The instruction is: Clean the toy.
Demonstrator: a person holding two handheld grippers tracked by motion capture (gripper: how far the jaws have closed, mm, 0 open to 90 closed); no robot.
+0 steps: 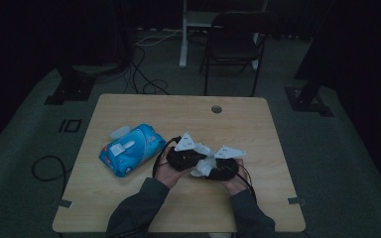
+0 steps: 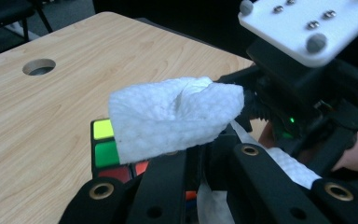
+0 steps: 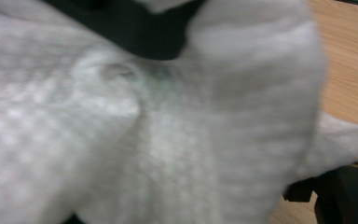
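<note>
The cube (image 2: 106,150) sits clamped in the left gripper (image 2: 186,168) near the table's (image 1: 258,124) front edge, its green, yellow and red tiles mostly hidden under a white wipe (image 2: 172,116). The right gripper (image 1: 225,166) pinches that wipe, which blurs its own view. The blue wipe pack (image 1: 129,148) lies toward the left edge, label unreadable.
</note>
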